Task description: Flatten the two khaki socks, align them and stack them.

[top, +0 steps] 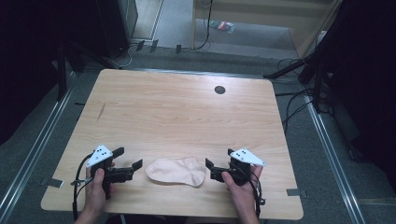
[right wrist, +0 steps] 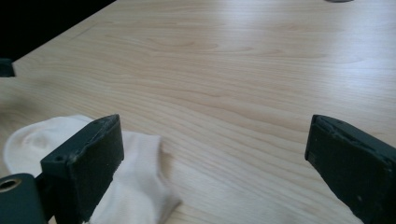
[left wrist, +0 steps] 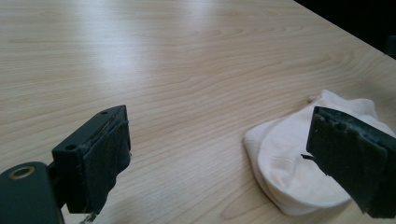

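Clearly the sock (top: 176, 171), lying flat on the counter (top: 187, 112), is judged soft, light and limp; it is best pinched at an edge. Both grippers' fingers (left wrist: 100, 158) are held apart, empty.

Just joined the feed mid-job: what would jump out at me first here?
A pale sock lies flat near the front edge of the wooden table. The left gripper and right gripper flank it, jaws open, neither touching it. A small dark round spot sits near the far edge.
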{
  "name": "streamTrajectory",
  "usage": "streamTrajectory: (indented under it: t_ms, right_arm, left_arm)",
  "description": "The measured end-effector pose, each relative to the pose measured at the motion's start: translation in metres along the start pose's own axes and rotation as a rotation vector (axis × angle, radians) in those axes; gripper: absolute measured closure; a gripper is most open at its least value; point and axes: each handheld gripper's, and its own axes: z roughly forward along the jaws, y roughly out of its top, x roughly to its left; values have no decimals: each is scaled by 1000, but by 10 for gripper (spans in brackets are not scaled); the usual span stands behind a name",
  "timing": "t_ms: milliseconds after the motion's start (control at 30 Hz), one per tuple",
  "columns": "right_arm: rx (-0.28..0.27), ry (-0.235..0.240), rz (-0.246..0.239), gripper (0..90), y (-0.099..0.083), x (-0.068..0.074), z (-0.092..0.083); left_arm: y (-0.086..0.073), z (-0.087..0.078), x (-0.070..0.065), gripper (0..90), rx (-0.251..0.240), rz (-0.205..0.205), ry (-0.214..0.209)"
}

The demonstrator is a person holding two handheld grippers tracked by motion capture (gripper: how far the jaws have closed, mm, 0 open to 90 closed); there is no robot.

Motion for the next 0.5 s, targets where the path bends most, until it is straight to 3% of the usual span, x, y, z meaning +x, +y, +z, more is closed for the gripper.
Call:
streamTrajectory:
  t_ms: [233,333,500]
  right_arm:
    - [-28,-52,21,41,4,-21,-8]
    - [-32,-70,30,41,4,-28,-10]
    - [-46,-128,41,43,5,-50,-19]
  left_arm:
    - [0,-4,14,69,0,7,52]
    - [0,-6,19,69,-3,-3,65]
    - [0,-11,36,69,-11,-30,103]
